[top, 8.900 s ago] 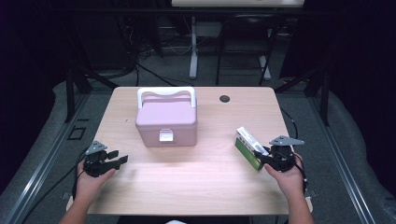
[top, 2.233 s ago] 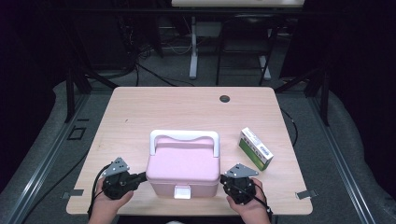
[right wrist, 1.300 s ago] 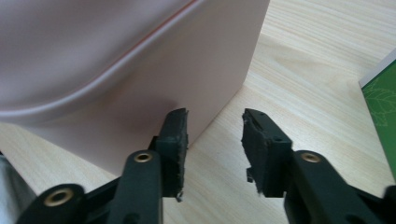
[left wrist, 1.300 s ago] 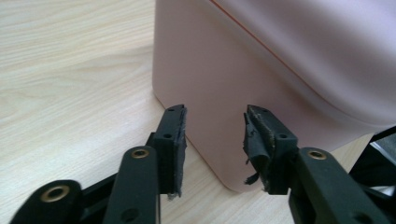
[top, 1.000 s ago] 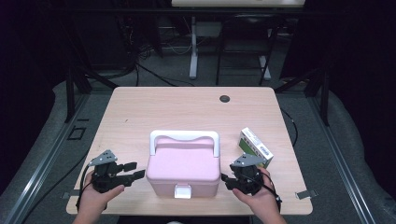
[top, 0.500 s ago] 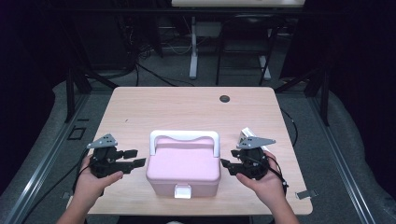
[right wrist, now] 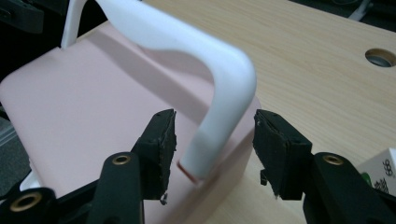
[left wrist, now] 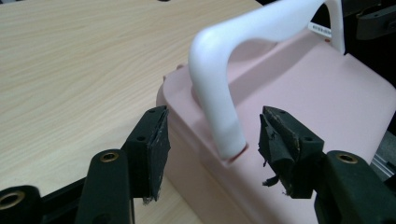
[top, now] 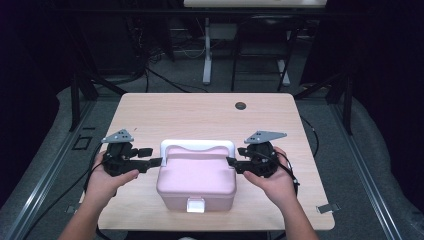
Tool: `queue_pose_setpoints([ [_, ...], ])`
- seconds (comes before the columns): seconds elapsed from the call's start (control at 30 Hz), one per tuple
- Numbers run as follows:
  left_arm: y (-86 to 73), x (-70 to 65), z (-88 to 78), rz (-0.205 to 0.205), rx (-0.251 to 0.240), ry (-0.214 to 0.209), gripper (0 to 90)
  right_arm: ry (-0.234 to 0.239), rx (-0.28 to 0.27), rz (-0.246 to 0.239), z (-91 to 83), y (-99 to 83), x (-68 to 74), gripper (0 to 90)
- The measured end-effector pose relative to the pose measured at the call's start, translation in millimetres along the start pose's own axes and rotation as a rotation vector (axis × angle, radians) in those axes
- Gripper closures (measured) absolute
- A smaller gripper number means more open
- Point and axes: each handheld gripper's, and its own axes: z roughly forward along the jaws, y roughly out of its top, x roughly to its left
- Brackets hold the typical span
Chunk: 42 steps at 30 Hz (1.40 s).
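Pink storage box [top: 196, 177] at 6 o'clock edge of table [top: 200, 107], latch shut. Left gripper [left wrist: 210, 140] and right gripper [right wrist: 214, 137] open, straddling white handle [top: 197, 145] ends, not gripping. Lift or opening left.

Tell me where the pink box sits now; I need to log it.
In the high view the pink box sits at the table's near edge, midway, between the left gripper and right gripper.

Even overhead light on table [top: 200, 107]; room beyond it dark. High view soft, low in detail. Gripper views sharp on pads [left wrist: 156, 140]; white handle [right wrist: 219, 70] past them slightly blurred, with soft sheen. Faint shadow under box [top: 196, 177].
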Motion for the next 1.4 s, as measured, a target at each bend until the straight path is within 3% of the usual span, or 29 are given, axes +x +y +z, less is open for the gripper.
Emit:
queue_pose_setpoints([
  [0.13, 6.4, 2.4, 3.6, -0.026, -0.017, -0.02, 41.4, 0.011, -0.015, 0.013, 4.0, 9.2, -2.9, 48.1],
  [0.23, 10.4, 3.6, 7.1, -0.017, -0.006, -0.004, 41.2, 0.012, -0.004, 0.024, 7.8, 15.5, -6.2, 47.9],
  [0.33, 13.1, 3.6, 10.8, -0.02, 0.002, -0.019, 41.2, 0.016, -0.014, 0.028, 9.0, 17.6, -6.1, 48.0],
  [0.47, 12.0, 1.3, 17.1, -0.006, 0.023, -0.052, 45.9, 0.018, -0.021, 0.033, 9.6, 14.2, -5.6, 48.8],
  [0.6, 10.6, -1.7, 21.3, 0.007, 0.019, -0.054, 46.1, 0.028, -0.016, 0.047, 10.1, 6.3, -7.6, 51.3],
  [0.63, 9.8, -2.0, 22.1, 0.007, 0.016, -0.052, 47.3, 0.026, -0.009, 0.051, 10.3, 3.4, -8.2, 56.2],
  [0.8, 6.4, -0.4, 21.5, 0.011, 0.008, -0.045, 54.7, 0.056, 0.015, 0.069, 11.5, -4.3, -12.2, 60.1],
  [0.9, 4.0, 0.3, 23.1, 0.008, 0.014, -0.05, 57.8, 0.077, 0.018, 0.056, 12.2, -6.1, -11.3, 61.9],
  [1.1, -0.3, -0.4, 24.3, 0.012, 0.014, -0.052, 60.4, 0.06, 0.04, 0.039, 13.9, -8.9, -6.2, 63.0],
  [1.2, -3.6, -3.9, 24.8, 0.034, 0.022, -0.062, 62.3, 0.059, 0.044, 0.025, 14.8, -9.2, -4.0, 65.0],
  [1.3, -6.0, -9.2, 23.5, 0.074, 0.02, -0.033, 64.9, 0.059, 0.044, 0.019, 13.8, -9.7, -1.6, 67.7],
  [1.4, -5.9, -10.1, 20.0, 0.074, 0.024, -0.031, 70.4, 0.061, 0.04, 0.016, 11.5, -9.8, -0.5, 69.7],
])
